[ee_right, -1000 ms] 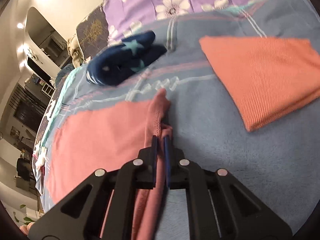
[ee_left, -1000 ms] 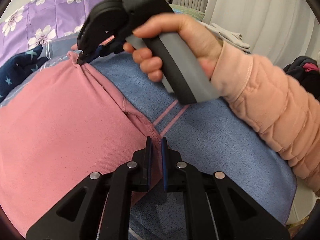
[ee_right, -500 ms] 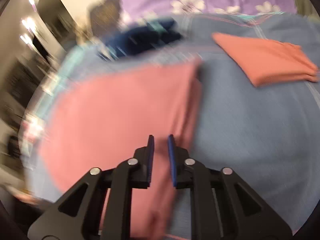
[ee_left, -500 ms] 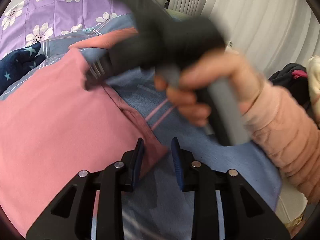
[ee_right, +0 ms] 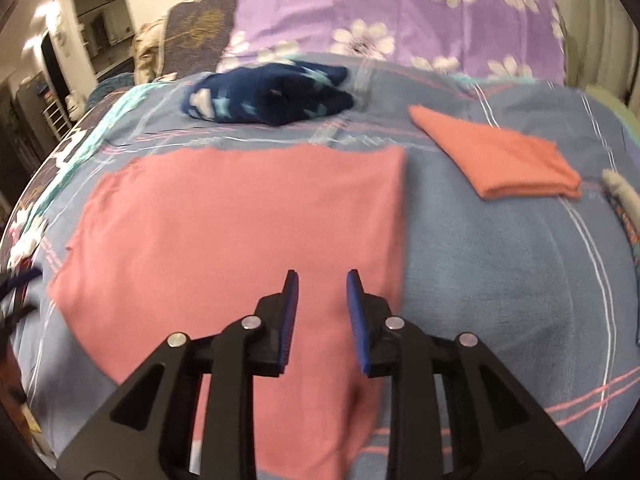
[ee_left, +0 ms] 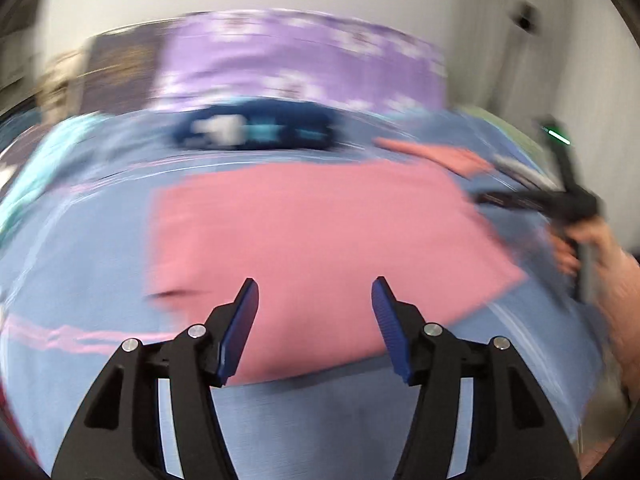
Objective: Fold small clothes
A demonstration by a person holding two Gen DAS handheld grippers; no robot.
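A pink garment [ee_right: 240,240] lies flat on the blue bed cover [ee_right: 500,280], folded into a broad rectangle; it shows blurred in the left wrist view [ee_left: 312,240] too. My left gripper [ee_left: 314,296] hovers above its near edge, jaws opening, nothing between them. My right gripper [ee_right: 322,284] hangs over the garment's near right part, jaws also opening and empty. In the left wrist view the right gripper [ee_left: 484,198] appears at the far right, held by a hand [ee_left: 600,248].
A folded orange cloth [ee_right: 504,160] lies to the right of the pink garment. A crumpled navy garment with pale stars [ee_right: 272,96] sits behind it. A purple flowered pillow [ee_right: 400,24] stands at the back. A doorway and room open at far left.
Both grippers let go of the pink garment's edge, opened and drew back and up. The garment now lies flat. The left view swung left, so the right gripper sits at its edge.
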